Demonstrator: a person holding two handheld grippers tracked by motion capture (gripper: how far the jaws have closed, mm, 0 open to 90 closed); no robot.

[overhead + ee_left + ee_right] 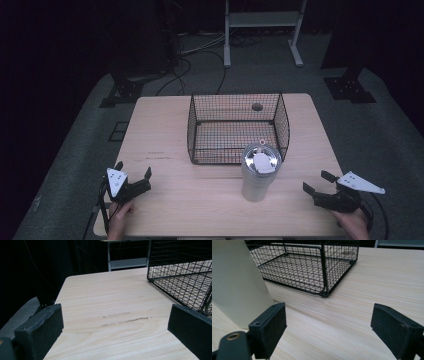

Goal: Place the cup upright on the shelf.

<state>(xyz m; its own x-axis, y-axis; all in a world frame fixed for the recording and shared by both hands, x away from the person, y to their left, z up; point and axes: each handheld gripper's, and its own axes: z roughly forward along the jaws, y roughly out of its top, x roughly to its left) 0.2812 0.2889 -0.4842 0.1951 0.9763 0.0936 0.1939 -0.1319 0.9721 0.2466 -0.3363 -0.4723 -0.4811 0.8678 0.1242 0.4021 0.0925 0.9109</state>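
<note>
At 8 o'clock on the pale wooden surface [165,175], the left claw [134,171] rests in a hand [119,220], jaws spread wide and holding nothing. Toward 12 o'clock stands a black wire-mesh basket [238,128]. Just in front of it, at 6 o'clock from its front edge, a cream tumbler with a shiny metal lid [259,172] stands upright. At 4 o'clock the right claw [318,181] gapes wide, empty, well apart from the tumbler.
</note>
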